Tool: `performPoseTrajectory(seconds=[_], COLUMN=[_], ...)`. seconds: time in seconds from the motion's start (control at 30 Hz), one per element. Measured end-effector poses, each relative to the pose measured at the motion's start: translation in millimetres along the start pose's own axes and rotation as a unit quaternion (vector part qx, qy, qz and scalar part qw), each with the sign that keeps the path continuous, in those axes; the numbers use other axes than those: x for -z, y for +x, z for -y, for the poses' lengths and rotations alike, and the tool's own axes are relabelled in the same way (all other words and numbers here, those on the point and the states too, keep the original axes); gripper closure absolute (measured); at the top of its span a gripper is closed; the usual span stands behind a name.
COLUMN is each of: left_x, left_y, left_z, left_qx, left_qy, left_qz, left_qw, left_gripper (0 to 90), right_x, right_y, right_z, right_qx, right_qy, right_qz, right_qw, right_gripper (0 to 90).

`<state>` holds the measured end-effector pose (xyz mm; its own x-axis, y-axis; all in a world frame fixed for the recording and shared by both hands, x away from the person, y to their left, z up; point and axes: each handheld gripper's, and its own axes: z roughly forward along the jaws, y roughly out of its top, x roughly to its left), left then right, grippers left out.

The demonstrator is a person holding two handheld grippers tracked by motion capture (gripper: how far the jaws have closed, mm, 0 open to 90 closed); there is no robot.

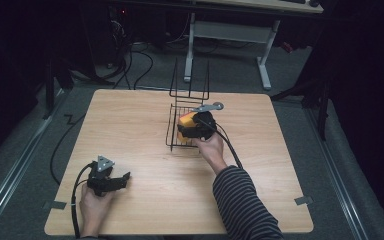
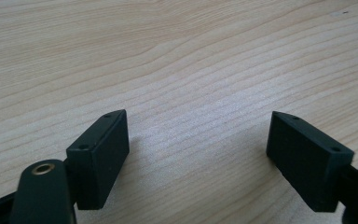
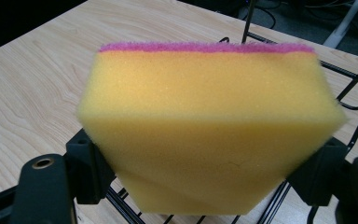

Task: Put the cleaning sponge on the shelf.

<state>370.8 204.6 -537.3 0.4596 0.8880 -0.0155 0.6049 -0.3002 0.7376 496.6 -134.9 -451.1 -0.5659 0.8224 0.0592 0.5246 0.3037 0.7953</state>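
Note:
A yellow sponge [image 3: 205, 126] with a pink scouring layer on its far edge is squeezed between the black jaws of my right gripper [image 3: 205, 179]. In the high view that right gripper [image 1: 192, 127] holds the sponge [image 1: 185, 121] just over the black wire rack [image 1: 176, 136] in the middle of the table. My left gripper [image 1: 125, 178] rests low on the wood at the near left, and in the left gripper view its jaws [image 2: 198, 154] stand wide apart with bare wood between them.
The wire rack has tall upright prongs [image 1: 190, 82] at its far end. The wooden table [image 1: 130, 125] drops off to dark floor with cables and a white desk frame [image 1: 230, 35] beyond the far edge.

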Motion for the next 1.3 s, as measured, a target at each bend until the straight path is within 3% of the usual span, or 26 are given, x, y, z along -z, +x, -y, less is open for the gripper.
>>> performPoseTrajectory(seconds=[0.77,1.3], left_x=[0.0,0.0], left_y=[0.0,0.0], left_z=[0.0,0.0], left_qx=[0.0,0.0], left_qy=[0.0,0.0], left_qz=[0.0,0.0], left_qw=[1.0,1.0], left_gripper=[21.7,21.6], right_x=[-5.6,-9.2], right_y=[2.7,1.7], right_z=[1.6,4.0], right_qx=[0.005,0.0], right_qy=[0.008,0.022], right_qz=[0.0,-0.01], right_qw=[1.0,0.9997], right_gripper=[21.7,13.9])
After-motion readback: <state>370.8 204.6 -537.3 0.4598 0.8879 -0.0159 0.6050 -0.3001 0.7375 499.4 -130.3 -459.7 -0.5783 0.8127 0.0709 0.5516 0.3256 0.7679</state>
